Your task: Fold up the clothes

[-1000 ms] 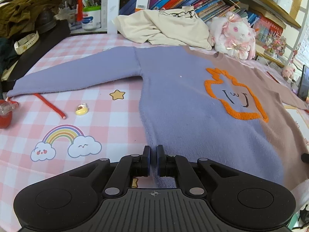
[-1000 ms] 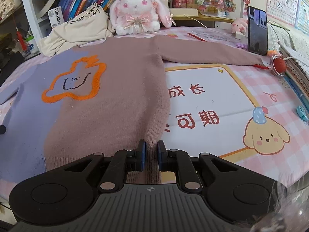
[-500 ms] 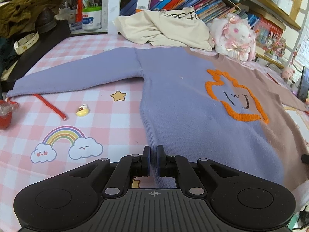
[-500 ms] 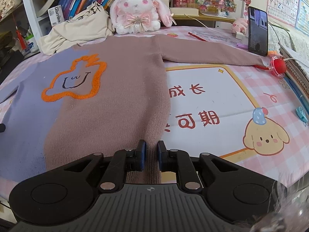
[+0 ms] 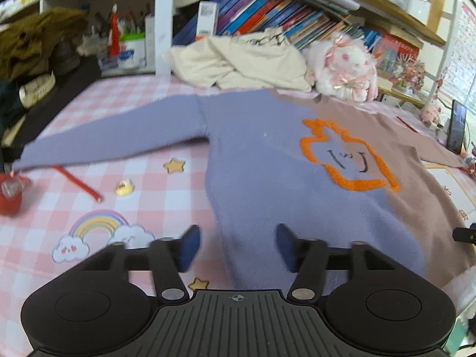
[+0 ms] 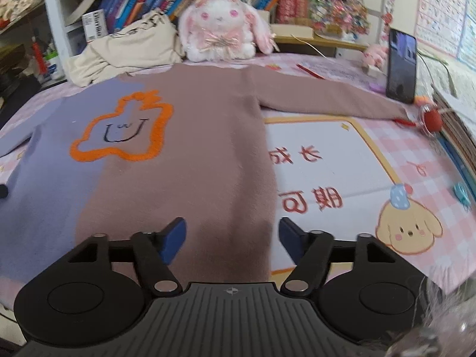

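Observation:
A sweater (image 5: pixel 267 160) lies flat on the pink checked tablecloth (image 5: pixel 142 190), lilac on one half and brown (image 6: pixel 202 154) on the other, with an orange outline figure on the chest and both sleeves spread out. My left gripper (image 5: pixel 236 248) hangs over the lilac hem corner, its jaws opening and wide apart, the hem edge lying between them untouched by the pads. Over the brown hem corner my right gripper (image 6: pixel 232 238) is also opening, the side seam running between its parted blue pads (image 6: pixel 174 236).
A cream garment (image 5: pixel 238 59) and a pink plush rabbit (image 6: pixel 220 31) sit at the back under shelves of books. A phone (image 6: pixel 401 65) stands at the right. A red cord (image 5: pixel 78 183), a small yellow toy (image 5: pixel 124 186) and a red object (image 5: pixel 10 196) lie at the left.
Both grippers were shut on the sweater's hem corners; now both stand wide apart and the hem lies loose on the table. Neither hand has shifted noticeably.

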Motion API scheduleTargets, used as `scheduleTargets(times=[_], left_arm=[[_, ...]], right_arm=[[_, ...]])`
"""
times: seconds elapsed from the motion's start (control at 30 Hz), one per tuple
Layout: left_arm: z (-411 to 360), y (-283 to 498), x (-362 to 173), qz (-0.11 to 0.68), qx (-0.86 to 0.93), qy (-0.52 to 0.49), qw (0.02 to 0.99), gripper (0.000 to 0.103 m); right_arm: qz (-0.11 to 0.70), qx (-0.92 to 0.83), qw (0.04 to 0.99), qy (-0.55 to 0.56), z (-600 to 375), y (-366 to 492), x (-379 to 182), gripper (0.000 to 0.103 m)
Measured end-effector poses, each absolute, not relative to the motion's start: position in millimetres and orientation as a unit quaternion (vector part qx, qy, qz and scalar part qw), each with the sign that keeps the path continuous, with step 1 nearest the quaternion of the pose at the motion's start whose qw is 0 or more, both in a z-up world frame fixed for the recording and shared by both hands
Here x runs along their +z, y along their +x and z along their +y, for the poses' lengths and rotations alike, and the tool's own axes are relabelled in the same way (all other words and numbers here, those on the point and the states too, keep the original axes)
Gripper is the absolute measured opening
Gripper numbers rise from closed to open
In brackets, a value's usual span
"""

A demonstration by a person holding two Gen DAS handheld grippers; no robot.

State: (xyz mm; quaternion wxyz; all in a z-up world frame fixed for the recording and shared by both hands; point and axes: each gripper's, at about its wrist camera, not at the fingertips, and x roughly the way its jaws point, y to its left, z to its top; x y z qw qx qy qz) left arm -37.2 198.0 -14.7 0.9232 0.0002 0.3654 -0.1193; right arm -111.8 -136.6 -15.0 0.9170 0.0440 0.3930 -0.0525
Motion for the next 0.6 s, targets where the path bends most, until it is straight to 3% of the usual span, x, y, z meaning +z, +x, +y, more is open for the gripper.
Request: scheduleTargets(times=[0.27, 0.6], left_arm=[[197, -40, -14, 0.365, -0.121, 0.013, 0.923, 0.079], [212, -40, -12, 0.366, -0.094, 0.000, 0.926, 0.079]], right_arm=[[0.394, -0.028, 0.919, 0.020, -124, -107, -15, 0.082], [0.395, 0.002, 0.919, -0.002, -108, -104, -14, 0.086]])
